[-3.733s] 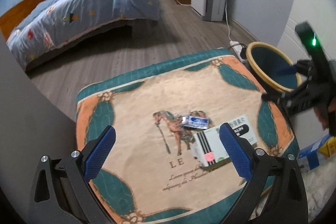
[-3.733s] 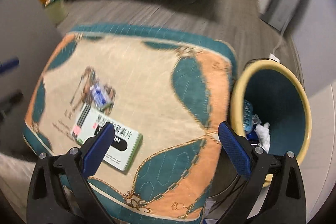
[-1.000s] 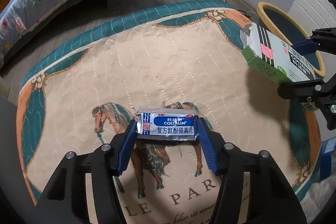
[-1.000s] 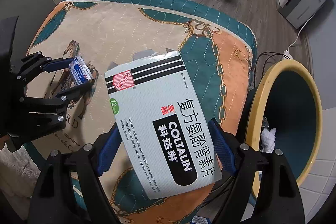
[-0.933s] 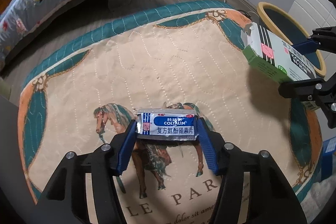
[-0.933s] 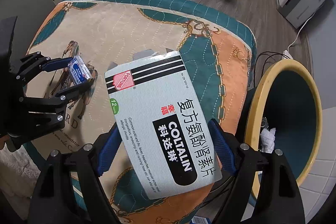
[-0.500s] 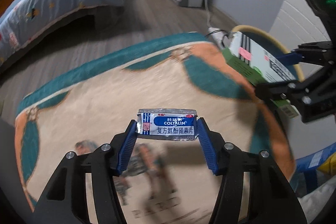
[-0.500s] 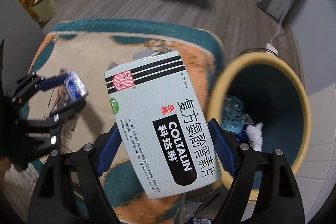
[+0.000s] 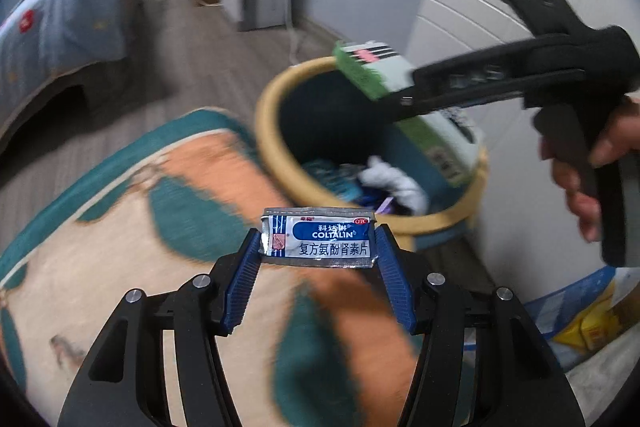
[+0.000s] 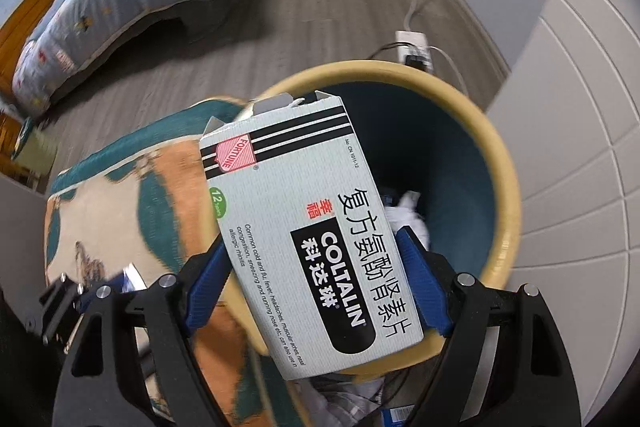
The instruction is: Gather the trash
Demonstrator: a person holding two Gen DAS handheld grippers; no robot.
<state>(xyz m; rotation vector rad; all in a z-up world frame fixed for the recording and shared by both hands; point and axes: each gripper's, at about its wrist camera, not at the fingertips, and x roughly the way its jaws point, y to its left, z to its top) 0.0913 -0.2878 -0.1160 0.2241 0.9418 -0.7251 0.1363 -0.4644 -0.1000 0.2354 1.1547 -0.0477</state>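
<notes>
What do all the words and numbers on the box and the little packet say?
Medicine box in the right gripper:
"FORTUNE"
"12"
"COLTALIN"
"科达琳"
"复方氨酚肾素片"
"幸福"
"Common cold and flu, fever, headaches, muscular aches, nasal congestion, sneezing and running nose etc. can also use in allergic rhinitis"
Code by the stripes: too small.

Foil packet in the left gripper:
"科达琳"
"COLTALIN"
"OTC"
"复方氨酚肾素片"

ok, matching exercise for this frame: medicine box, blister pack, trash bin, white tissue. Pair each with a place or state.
Things:
1. medicine box
2. blister pack
3. trash bin
4. white tissue

Places or states:
A. lying inside the bin among other trash
B. clamped in the right gripper, held over the bin's mouth
C. on the floor beside the patterned cushion, yellow rim, teal inside
D. clamped in the left gripper, over the cushion's edge, short of the bin

Pairs: 1-B, 2-D, 3-C, 4-A
</notes>
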